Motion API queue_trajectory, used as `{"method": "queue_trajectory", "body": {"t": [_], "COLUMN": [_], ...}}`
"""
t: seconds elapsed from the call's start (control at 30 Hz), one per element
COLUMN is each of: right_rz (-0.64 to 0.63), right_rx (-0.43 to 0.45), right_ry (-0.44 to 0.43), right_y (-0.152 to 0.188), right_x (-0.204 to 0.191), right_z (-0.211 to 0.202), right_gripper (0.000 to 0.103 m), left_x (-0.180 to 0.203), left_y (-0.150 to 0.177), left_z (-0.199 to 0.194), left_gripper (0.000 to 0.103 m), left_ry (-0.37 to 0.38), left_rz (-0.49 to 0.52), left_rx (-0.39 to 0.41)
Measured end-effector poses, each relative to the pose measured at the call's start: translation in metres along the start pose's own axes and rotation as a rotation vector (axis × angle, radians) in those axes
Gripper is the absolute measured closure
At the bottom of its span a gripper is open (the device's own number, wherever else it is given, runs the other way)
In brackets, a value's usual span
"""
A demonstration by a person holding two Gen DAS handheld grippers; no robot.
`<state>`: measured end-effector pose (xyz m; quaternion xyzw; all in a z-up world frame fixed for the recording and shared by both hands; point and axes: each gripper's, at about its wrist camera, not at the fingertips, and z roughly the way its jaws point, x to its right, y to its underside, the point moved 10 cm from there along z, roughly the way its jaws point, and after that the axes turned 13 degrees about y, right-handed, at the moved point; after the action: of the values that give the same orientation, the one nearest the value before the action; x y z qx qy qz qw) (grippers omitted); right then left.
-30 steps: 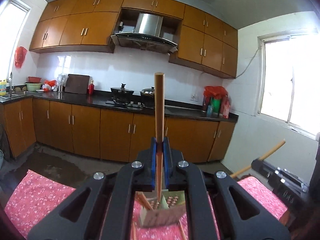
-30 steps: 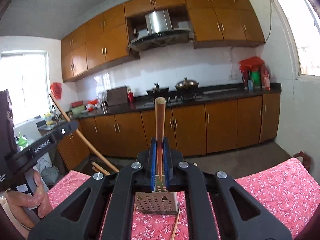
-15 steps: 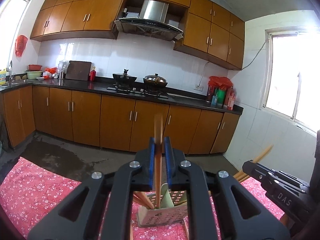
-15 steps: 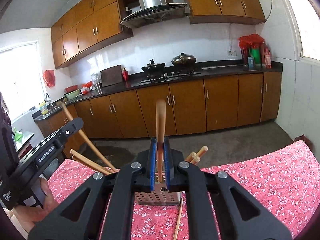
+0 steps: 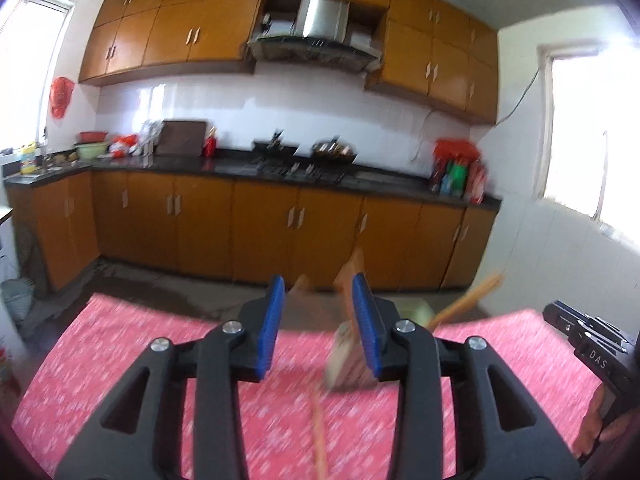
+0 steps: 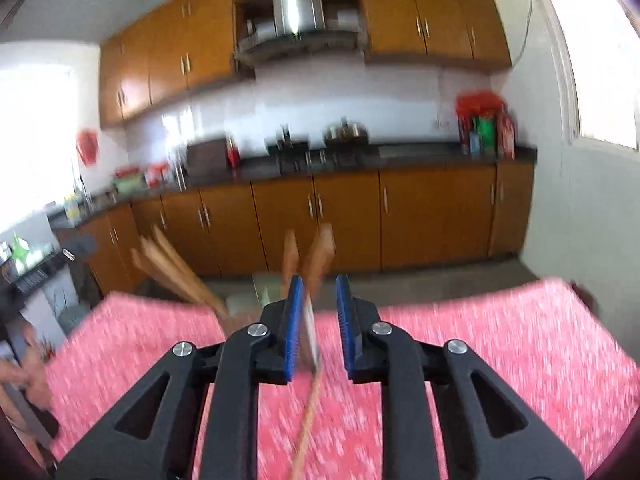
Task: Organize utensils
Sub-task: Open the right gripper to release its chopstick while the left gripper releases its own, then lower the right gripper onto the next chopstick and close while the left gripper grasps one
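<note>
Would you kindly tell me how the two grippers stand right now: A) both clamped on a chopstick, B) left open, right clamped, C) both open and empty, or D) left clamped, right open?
C: the left gripper and the right gripper both show a wide gap between their blue pads, with nothing held.

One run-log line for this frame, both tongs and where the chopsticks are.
left tongs: open, empty | right tongs: open, empty | chopsticks: standing in holder | one loose chopstick on red cloth | frame: motion-blurred
</note>
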<state>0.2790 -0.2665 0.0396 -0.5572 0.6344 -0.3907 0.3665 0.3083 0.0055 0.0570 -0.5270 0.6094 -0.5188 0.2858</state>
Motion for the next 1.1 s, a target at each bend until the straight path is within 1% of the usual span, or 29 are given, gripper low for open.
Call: {"method": "queue_trajectory", "body": {"t": [0.03,0.07,0.17,0.2,0.27,0.4,0.47,0.5,0.6,0.63,0.73,0.83,0.93,0.97,1.03,1.1], "right_rz": [-0.004,-0.003,0.005,-0.003,-0.030,-0.065,-0.084,-0.079,-0.042,-0.024,0.020,0.031,0.016,0.008,-0.003,-0.018], "right_rx": [-0.058,-0.132,-0.315,-0.353,-0.419,-0.471,-0.486,-0.485,-0.478,-0.473,-0.472,-0.472,-0.468,-0.464,-0.462,-0.458], "right_ry": [0.003,0.003,-0.041,-0.048,-0.062,-0.066,-0.049,-0.044,-0.012,0.023,0.082,0.104,0.102,0.103,0.093,0.084], "right_y": [0.023,0.050,0.123,0.140,0.174,0.205,0.213,0.213,0.213,0.211,0.207,0.205,0.206,0.206,0.206,0.206], "right_x": [0.002,0.002,-0.009,-0.013,-0.025,-0.040,-0.040,-0.036,-0.021,-0.010,0.016,0.029,0.031,0.030,0.026,0.024], "right_z": [0.010,0.022,0.043,0.047,0.051,0.054,0.058,0.061,0.063,0.067,0.073,0.075,0.074,0.074,0.074,0.075], "right_gripper": [0.084,0.084,0.084,0.084,0.084,0.084,0.086,0.094,0.095,0.095,0.095,0.095,0.095,0.095,0.095,0.095], "left_x": [-0.007,-0.015,-0.032,-0.036,-0.039,-0.028,-0.024,-0.021,-0.014,-0.013,-0.011,-0.009,-0.006,-0.006,-0.009,-0.020], "left_y": [0.016,0.041,0.090,0.110,0.138,0.170,0.178,0.182,0.197,0.203,0.215,0.225,0.236,0.240,0.242,0.241], "left_z": [0.000,0.003,0.007,0.010,0.013,0.020,0.023,0.026,0.034,0.036,0.046,0.052,0.061,0.063,0.065,0.067], "left_gripper": [0.066,0.066,0.066,0.066,0.066,0.066,0.066,0.066,0.066,0.066,0.067,0.070,0.081,0.087,0.094,0.094], "left_ry": [-0.013,-0.021,-0.041,-0.040,-0.040,-0.025,-0.017,-0.012,-0.003,-0.005,-0.008,-0.010,-0.019,-0.025,-0.044,-0.067], "left_rz": [-0.007,-0.029,-0.084,-0.110,-0.136,-0.126,-0.113,-0.107,-0.100,-0.096,-0.095,-0.093,-0.079,-0.075,-0.075,-0.108], "left_rx": [-0.031,-0.082,-0.182,-0.220,-0.274,-0.342,-0.365,-0.381,-0.419,-0.434,-0.465,-0.495,-0.529,-0.543,-0.542,-0.533]}}
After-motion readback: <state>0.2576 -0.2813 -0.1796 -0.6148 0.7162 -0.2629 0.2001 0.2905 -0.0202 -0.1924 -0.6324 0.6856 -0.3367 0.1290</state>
